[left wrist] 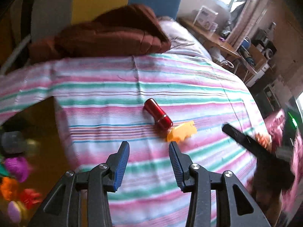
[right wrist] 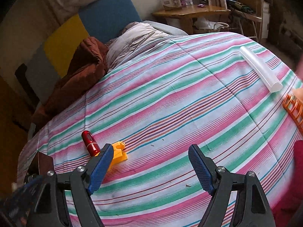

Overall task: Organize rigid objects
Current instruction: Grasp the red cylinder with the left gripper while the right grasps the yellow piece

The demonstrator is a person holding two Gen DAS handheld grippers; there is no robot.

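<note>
Left wrist view: the left gripper [left wrist: 149, 147] hangs empty, jaws apart, over a striped bedspread [left wrist: 113, 87]; a red cylinder [left wrist: 158, 115] touches a yellow block [left wrist: 181, 132] just ahead.

Right wrist view: the right gripper [right wrist: 150, 152] gapes wide and empty; a wooden side table [right wrist: 191, 12] stands beyond the bed.

Pink, green and white stripes are running across the bedspread [right wrist: 170, 87], with a glossy red tube [right wrist: 90, 146] gleaming at eight o'clock. A yellow block [right wrist: 119, 152] is glowing beside it, and a translucent white tube [right wrist: 260, 69] is showing pale at two o'clock.
</note>
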